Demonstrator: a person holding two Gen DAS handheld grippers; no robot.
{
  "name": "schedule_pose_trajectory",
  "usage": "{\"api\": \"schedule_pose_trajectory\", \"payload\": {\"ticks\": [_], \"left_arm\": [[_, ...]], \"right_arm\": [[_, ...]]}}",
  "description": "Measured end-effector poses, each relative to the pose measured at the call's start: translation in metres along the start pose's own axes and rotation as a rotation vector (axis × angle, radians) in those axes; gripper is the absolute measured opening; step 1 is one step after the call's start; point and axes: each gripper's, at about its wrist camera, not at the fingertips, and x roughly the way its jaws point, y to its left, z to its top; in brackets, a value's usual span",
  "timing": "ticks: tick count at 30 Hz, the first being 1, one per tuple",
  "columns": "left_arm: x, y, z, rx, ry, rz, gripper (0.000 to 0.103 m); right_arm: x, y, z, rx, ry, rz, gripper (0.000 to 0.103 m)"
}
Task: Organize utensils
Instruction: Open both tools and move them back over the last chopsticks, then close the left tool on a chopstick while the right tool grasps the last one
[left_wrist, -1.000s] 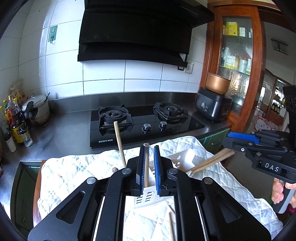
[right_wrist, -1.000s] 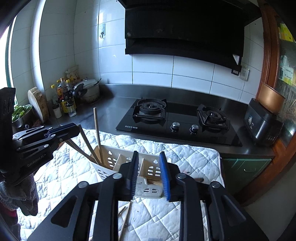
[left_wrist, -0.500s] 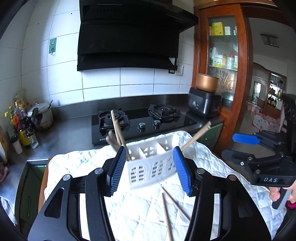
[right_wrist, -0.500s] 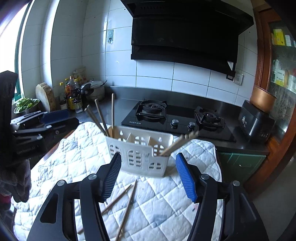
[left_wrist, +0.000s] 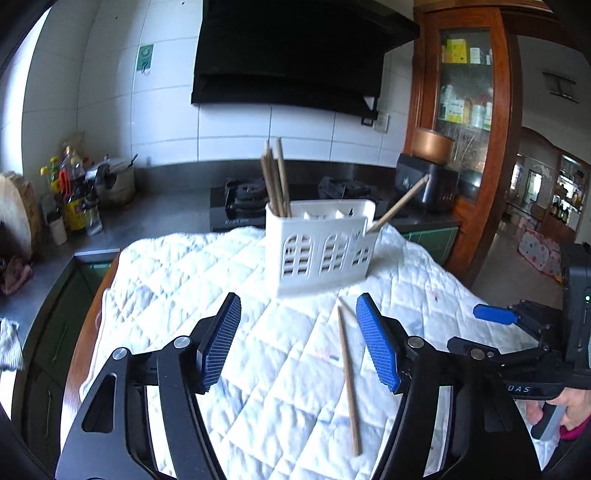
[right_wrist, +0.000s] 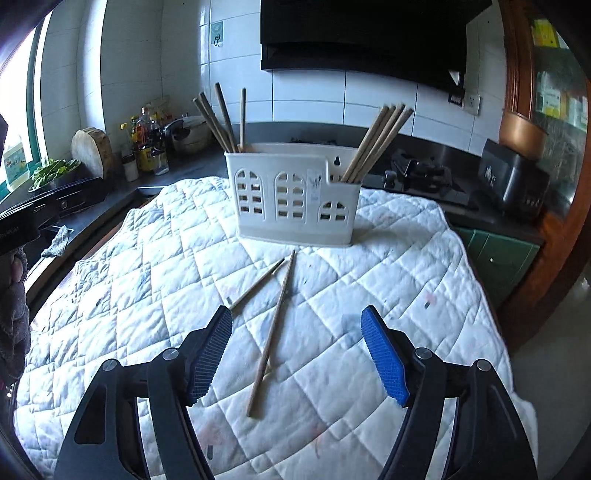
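A white utensil holder (left_wrist: 321, 247) (right_wrist: 295, 195) stands upright on the quilted cloth (right_wrist: 147, 266). Wooden chopsticks stick up from its left compartment (right_wrist: 221, 118) and its right compartment (right_wrist: 380, 140). Two loose chopsticks (right_wrist: 273, 332) (right_wrist: 258, 282) lie crossed on the cloth in front of it; one of them (left_wrist: 347, 376) shows in the left wrist view. My left gripper (left_wrist: 298, 301) hangs over the cloth short of the holder, jaws opening, nothing between them. My right gripper (right_wrist: 296, 314) (left_wrist: 517, 332) is above the loose chopsticks, jaws opening, holding nothing.
A gas hob (left_wrist: 295, 195) and a range hood (left_wrist: 295, 55) are behind the table. Bottles (right_wrist: 147, 147), a round chopping board (right_wrist: 92, 147) and a pot stand on the left counter. A black cooker (right_wrist: 513, 181) and a wooden cabinet (left_wrist: 469, 110) are at the right.
Both grippers have drawn back and down from the holder and opened. The left one let go of the chopstick it held over the holder. The holder now looks farther away.
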Motion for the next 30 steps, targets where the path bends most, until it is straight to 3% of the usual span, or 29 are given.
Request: {"api": "schedule_pose_trajectory", "payload": {"ticks": [7, 13, 20, 25, 30], "left_arm": [[0.003, 0.006, -0.038, -0.008, 0.061, 0.055, 0.066], [0.007, 0.016, -0.058, -0.045, 0.109, 0.057, 0.066], [0.012, 0.022, -0.073, -0.057, 0.146, 0.069, 0.066], [0.015, 0.026, -0.077, -0.071, 0.158, 0.071, 0.066], [0.019, 0.025, -0.083, -0.077, 0.174, 0.069, 0.066]], "right_arm": [[0.033, 0.021, -0.024, 0.008, 0.069, 0.028, 0.070], [0.055, 0.028, -0.027, 0.024, 0.120, 0.062, 0.069], [0.074, 0.022, -0.030, 0.089, 0.171, 0.070, 0.052], [0.081, 0.017, -0.031, 0.129, 0.190, 0.074, 0.034], [0.085, 0.017, -0.030, 0.137, 0.192, 0.064, 0.028]]}}
